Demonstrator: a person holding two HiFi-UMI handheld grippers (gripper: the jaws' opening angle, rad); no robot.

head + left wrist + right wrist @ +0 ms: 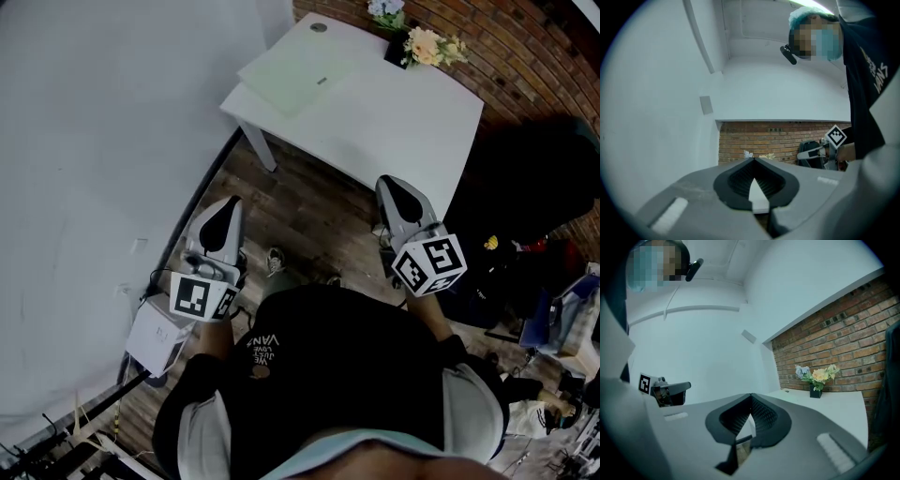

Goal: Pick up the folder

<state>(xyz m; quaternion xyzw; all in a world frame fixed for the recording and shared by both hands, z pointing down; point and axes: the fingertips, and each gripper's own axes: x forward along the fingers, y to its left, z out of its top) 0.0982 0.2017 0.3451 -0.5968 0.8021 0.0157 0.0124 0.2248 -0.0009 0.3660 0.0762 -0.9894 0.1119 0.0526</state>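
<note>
A pale green folder (296,81) lies flat near the left corner of the white table (403,122), in the head view only. Both grippers are held level over the wooden floor in front of the table, well short of the folder. My left gripper (231,202) is shut with nothing between its jaws, and its tips meet in its own view (753,159). My right gripper (387,182) is also shut and empty (751,394), with its tip close to the table's near edge. Each gripper shows in the other's view: the right one (813,152) and the left one (670,390).
Flowers in a black pot (424,47) stand at the table's far edge against a brick wall (843,338). A white wall (94,141) runs along the left. A white box (157,339) sits on the floor, and a dark chair (539,178) and clutter lie to the right.
</note>
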